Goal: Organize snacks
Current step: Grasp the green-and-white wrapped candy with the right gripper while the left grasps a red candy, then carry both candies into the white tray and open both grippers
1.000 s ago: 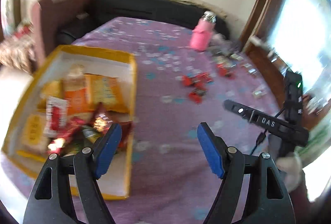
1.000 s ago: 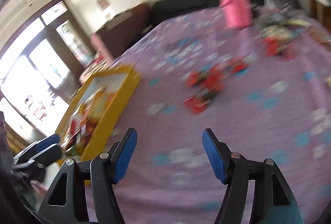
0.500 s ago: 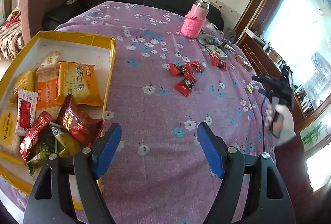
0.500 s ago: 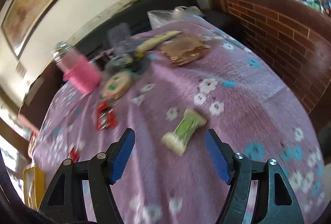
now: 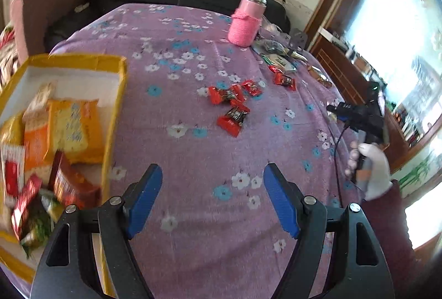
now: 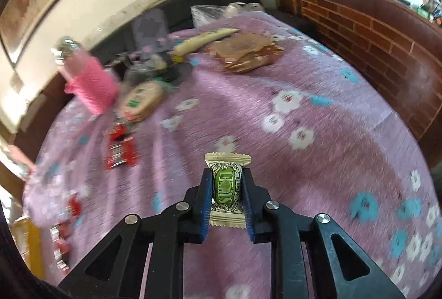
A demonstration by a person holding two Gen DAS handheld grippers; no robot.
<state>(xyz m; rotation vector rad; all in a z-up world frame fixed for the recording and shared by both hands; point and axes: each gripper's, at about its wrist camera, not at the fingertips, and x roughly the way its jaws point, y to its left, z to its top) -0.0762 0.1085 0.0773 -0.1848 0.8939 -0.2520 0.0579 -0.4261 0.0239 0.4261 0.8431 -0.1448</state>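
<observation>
My right gripper point(image 6: 227, 178) is shut on a small green-and-cream wrapped candy point(image 6: 227, 185) and holds it above the purple flowered cloth. My left gripper point(image 5: 212, 177) is open and empty over the cloth, just right of a yellow box point(image 5: 113, 116) filled with snack packets point(image 5: 73, 127). Several red candy wrappers point(image 5: 232, 118) lie loose on the cloth ahead of the left gripper. They also show in the right wrist view point(image 6: 120, 149). The right gripper shows in the left wrist view at the far right point(image 5: 356, 112).
A pink-sleeved bottle point(image 5: 247, 20) stands at the back of the table. Near it lie a round biscuit pack point(image 6: 142, 100), a brown packet point(image 6: 244, 51) and a pale long snack point(image 6: 207, 37). A brick ledge point(image 6: 373, 31) borders the right side.
My right gripper has swung from the box side to the table's right end and closed on the green candy, which lay loose on the cloth before. The left gripper stayed open and shifted slightly.
</observation>
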